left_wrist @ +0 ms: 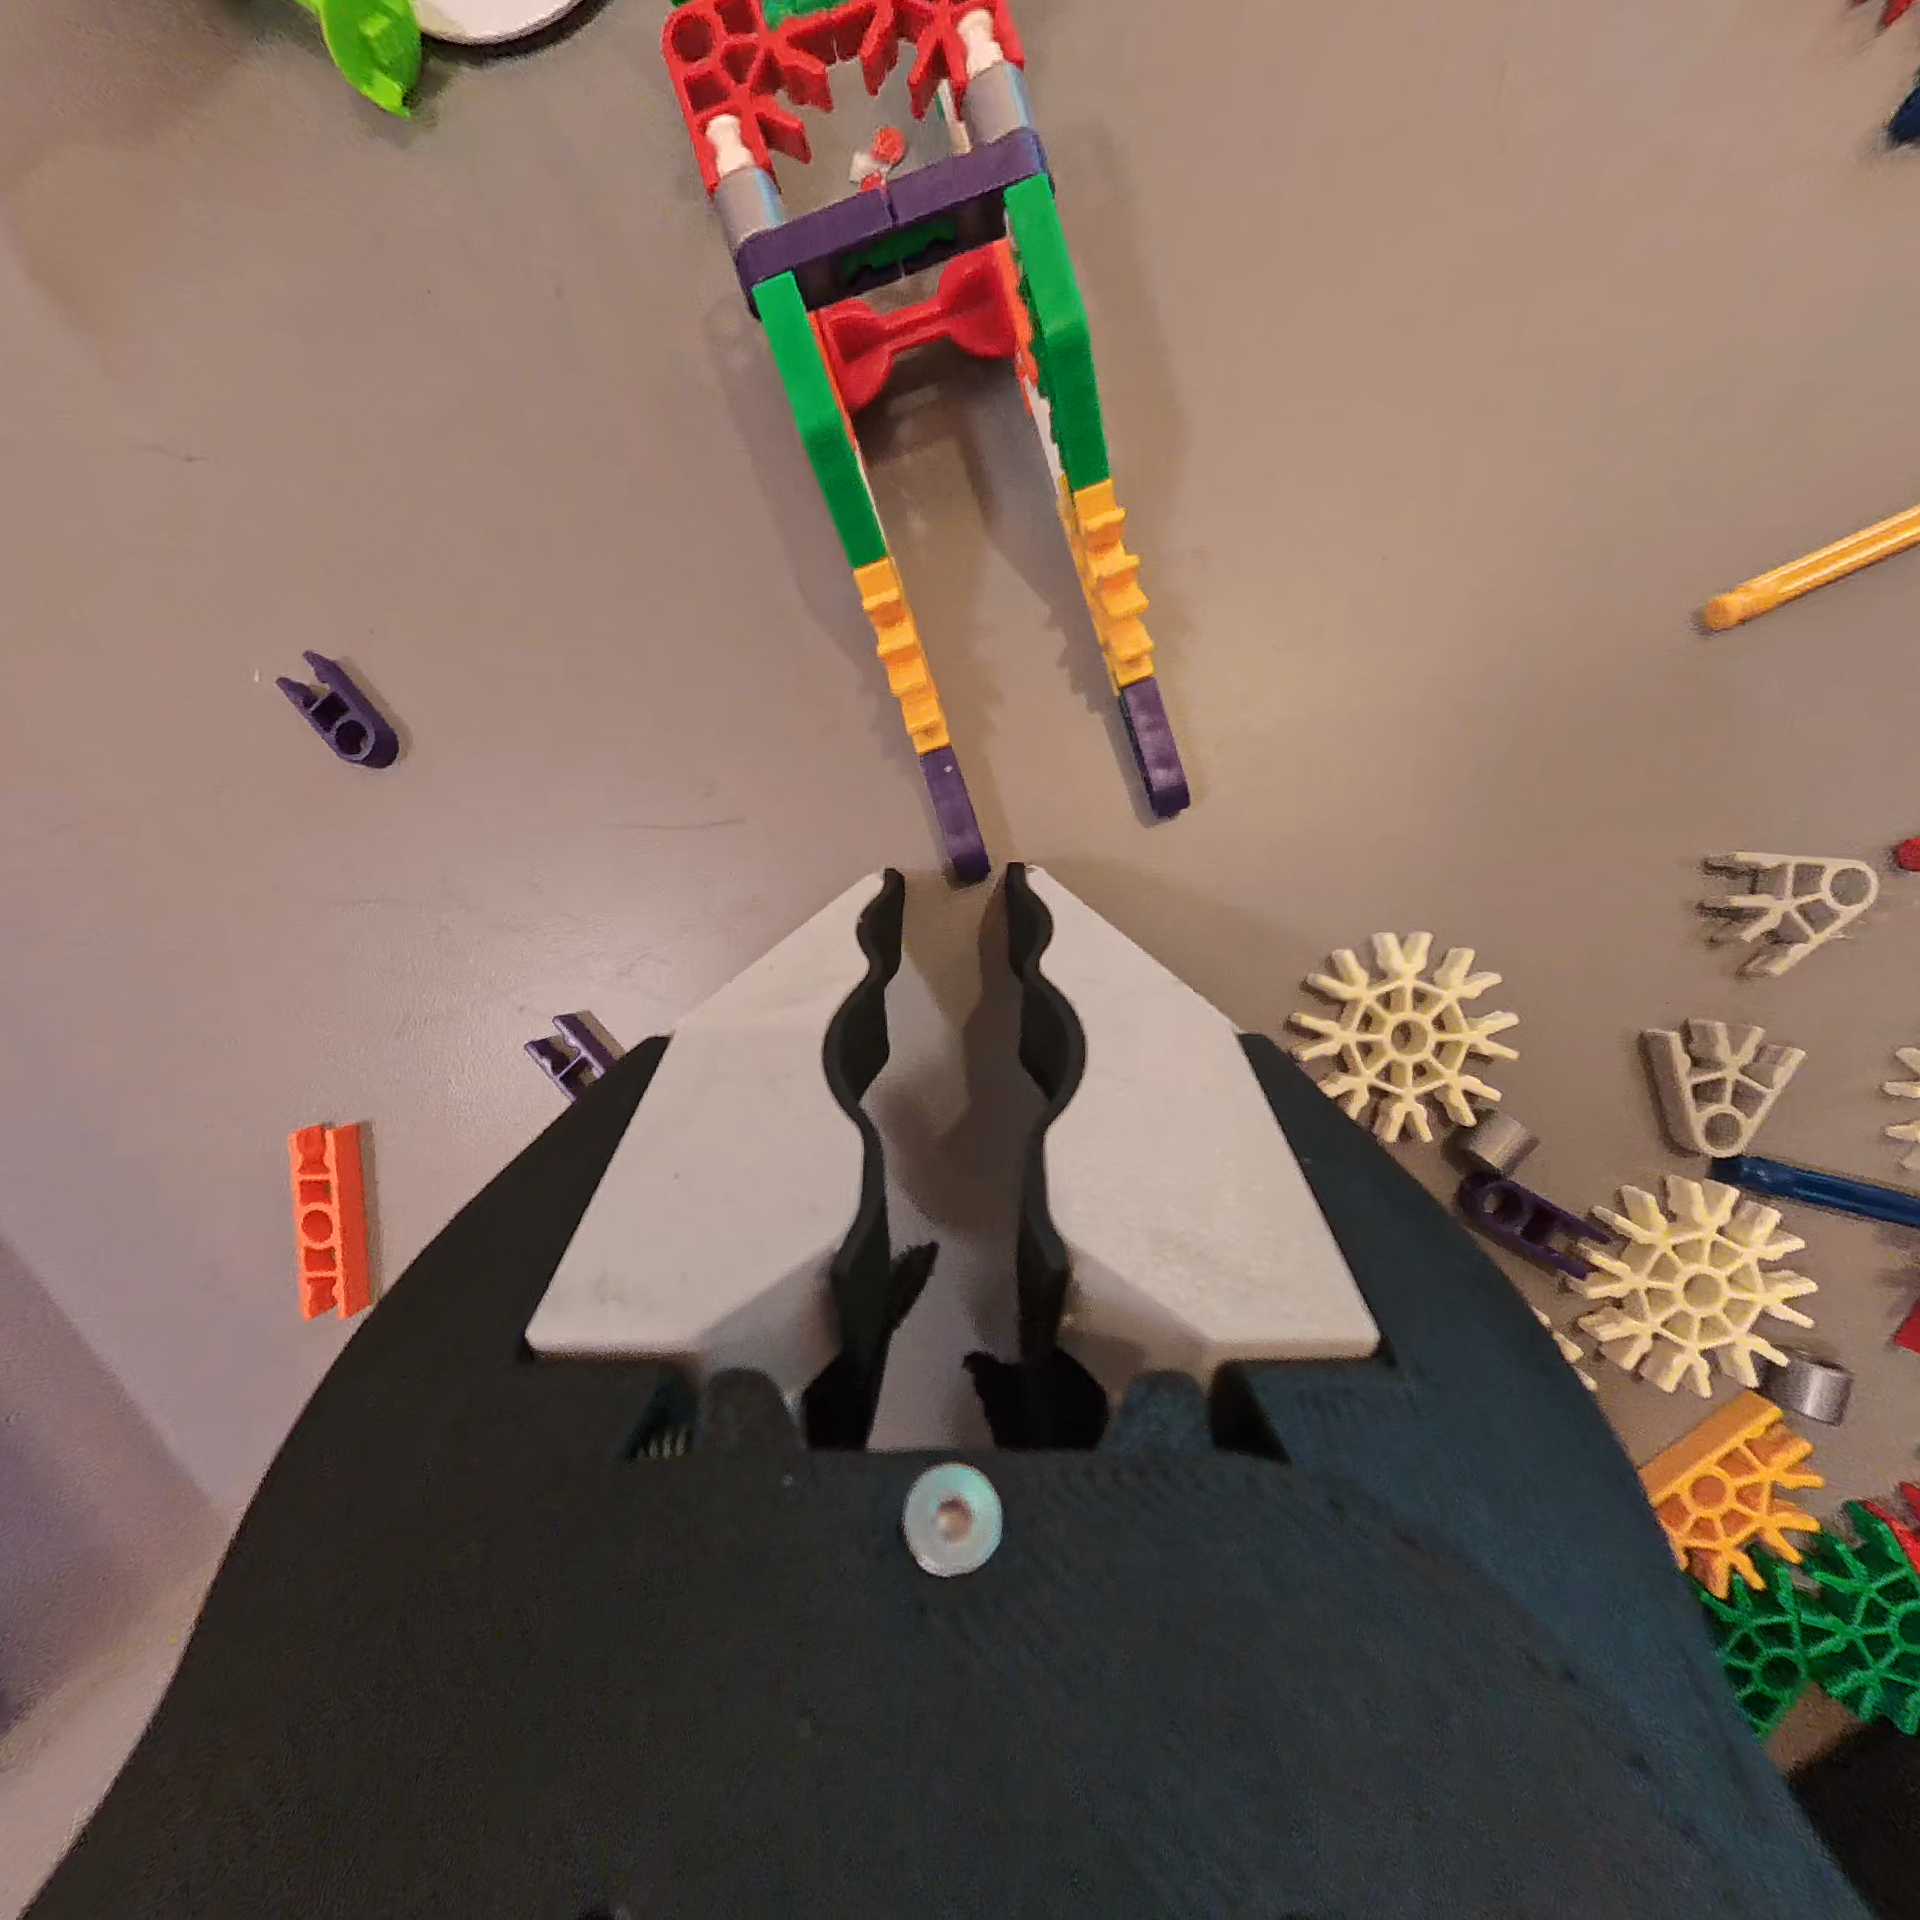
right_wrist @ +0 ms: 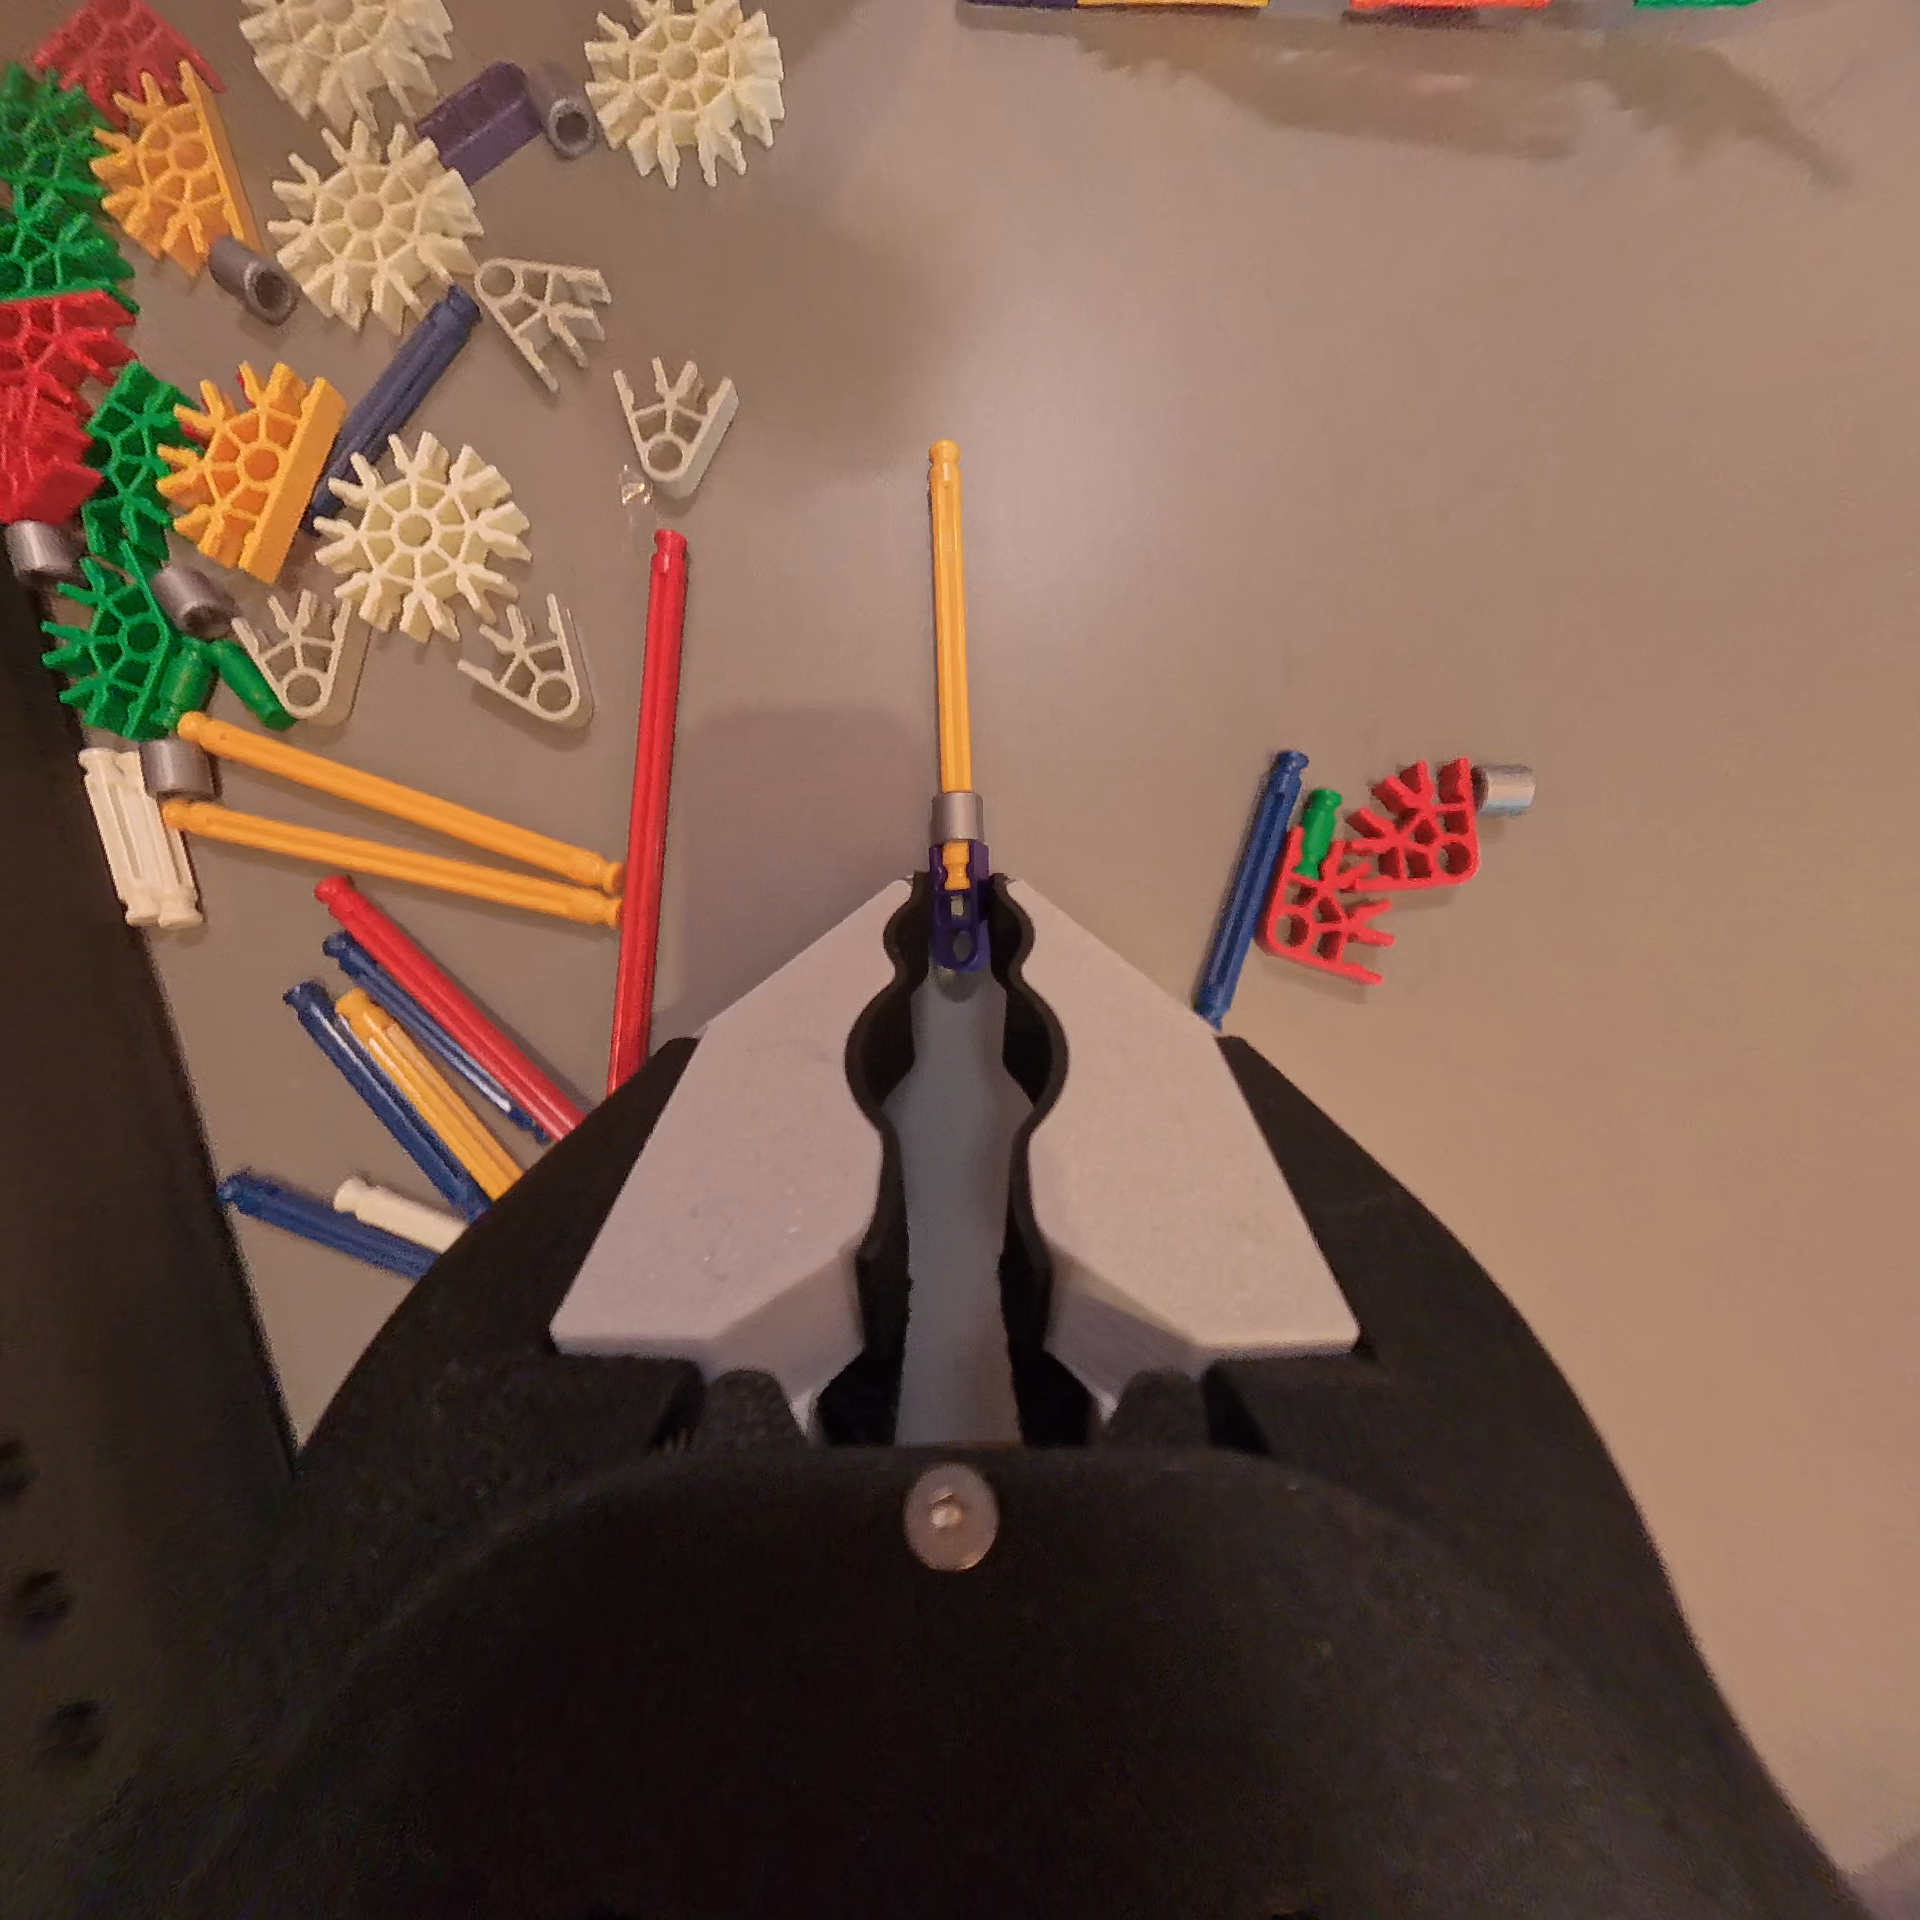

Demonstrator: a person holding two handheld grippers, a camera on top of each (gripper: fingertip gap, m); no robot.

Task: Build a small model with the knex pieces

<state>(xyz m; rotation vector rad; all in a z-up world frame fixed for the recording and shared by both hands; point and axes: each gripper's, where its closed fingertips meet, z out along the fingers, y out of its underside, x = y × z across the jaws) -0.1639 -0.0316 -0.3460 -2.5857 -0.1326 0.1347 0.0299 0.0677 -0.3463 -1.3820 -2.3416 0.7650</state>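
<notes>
In the left wrist view, a built model [left_wrist: 935, 343] of red, green, purple and yellow pieces lies on the grey table [left_wrist: 416, 468]. Its two legs end in purple clips. My left gripper [left_wrist: 954, 883] is narrowly open and empty, with the near purple clip [left_wrist: 954, 816] just ahead of its tips. In the right wrist view, my right gripper [right_wrist: 958, 885] is shut on a small purple connector [right_wrist: 958, 920]. A grey spacer [right_wrist: 956, 816] and a yellow rod [right_wrist: 948, 623] stick forward from the connector, above the table.
Loose purple clips [left_wrist: 343, 717] and an orange piece [left_wrist: 332, 1221] lie left of the left gripper, with white snowflake connectors [left_wrist: 1403, 1034] to its right. In the right wrist view, rods [right_wrist: 649, 810] and connectors [right_wrist: 416, 540] are piled at left. Red connectors [right_wrist: 1382, 862] and a blue rod [right_wrist: 1247, 883] lie at right. The grippers' ends are close to 20 cm from one another. To reach the blue rod [right_wrist: 1247, 883] in a straight line is about 5 cm for my right fingers, about 20 cm for my left.
</notes>
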